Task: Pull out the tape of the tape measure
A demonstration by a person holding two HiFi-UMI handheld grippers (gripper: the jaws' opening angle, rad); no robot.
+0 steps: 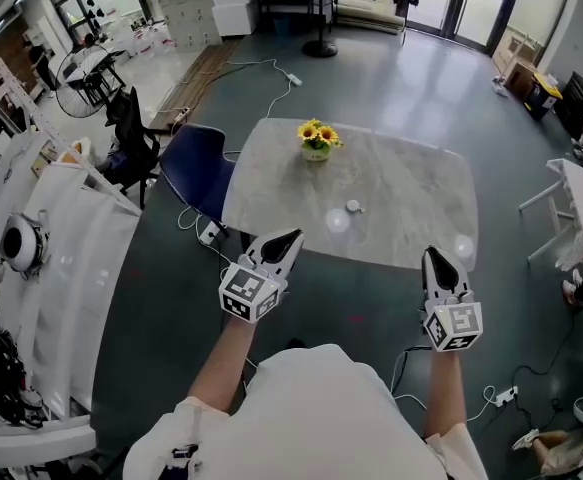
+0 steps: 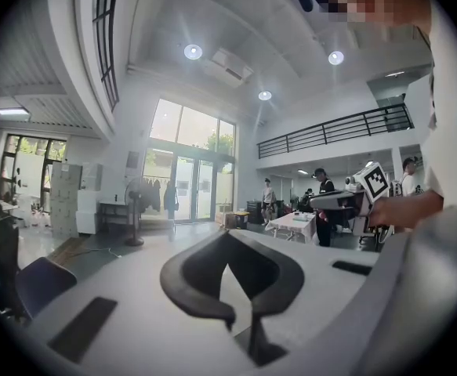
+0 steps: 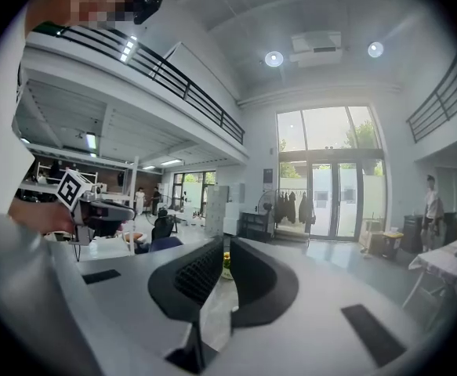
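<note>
I hold both claws at the near edge of the table (image 1: 411,198), both empty. The left gripper (image 1: 289,238) has its jaws pressed together; the right gripper (image 1: 436,256) has them a sliver apart. The tape measure (image 1: 352,206) lies mid-table, nearer than the sunflower pot (image 1: 317,140).

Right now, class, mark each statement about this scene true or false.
1. The flowers stand on the table. True.
2. The left claw grips the tape measure. False: it is shut on nothing, and the small round tape measure lies on the table.
3. A blue chair stands beside the table. True.
4. The right claw touches the flowers. False: it hovers at the table's near edge, well apart from them.
</note>
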